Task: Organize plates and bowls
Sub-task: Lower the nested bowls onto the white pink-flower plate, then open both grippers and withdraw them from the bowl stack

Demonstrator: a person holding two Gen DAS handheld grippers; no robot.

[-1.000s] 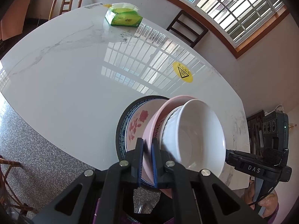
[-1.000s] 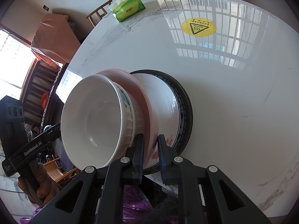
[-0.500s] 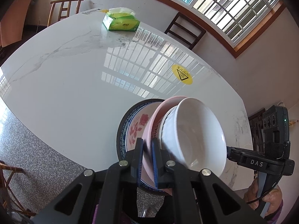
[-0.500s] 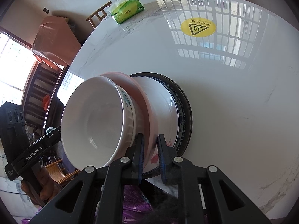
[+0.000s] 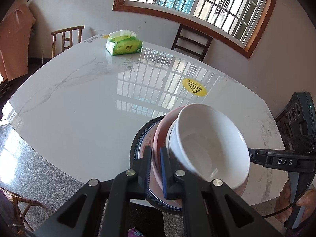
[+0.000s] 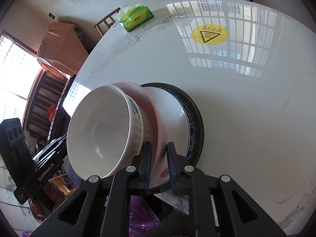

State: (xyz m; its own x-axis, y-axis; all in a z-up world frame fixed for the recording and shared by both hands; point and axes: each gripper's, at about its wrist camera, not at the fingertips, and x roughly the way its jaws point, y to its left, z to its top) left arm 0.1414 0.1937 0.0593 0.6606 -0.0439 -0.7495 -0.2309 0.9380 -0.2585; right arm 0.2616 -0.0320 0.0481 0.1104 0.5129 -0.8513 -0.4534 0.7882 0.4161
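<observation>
A white bowl [image 5: 207, 142] [image 6: 102, 130] sits in a pink plate [image 5: 164, 126] [image 6: 150, 102], and both lean steeply over a white flowered plate [image 6: 169, 108]. That plate lies in a dark blue-rimmed plate [image 5: 136, 144] [image 6: 195, 122] at the near edge of the marble table [image 5: 79, 108]. My left gripper [image 5: 156, 164] is shut on the pink plate's near rim. From the opposite side, my right gripper [image 6: 159, 162] is clamped on the same rim. Each view shows the other gripper's black body beside the bowl.
A green tissue pack [image 5: 124, 47] [image 6: 137, 18] lies at the table's far side. A yellow warning sticker [image 5: 194, 86] [image 6: 209, 34] marks the tabletop. Wooden chairs [image 5: 67, 37] [image 5: 190, 41] stand behind the table. A hand [image 5: 296, 207] holds the right gripper's handle.
The left wrist view has rolled and tipped up, so more of the wall and window shows. The pink plate and bowl stay gripped. The right wrist view is almost unchanged.
</observation>
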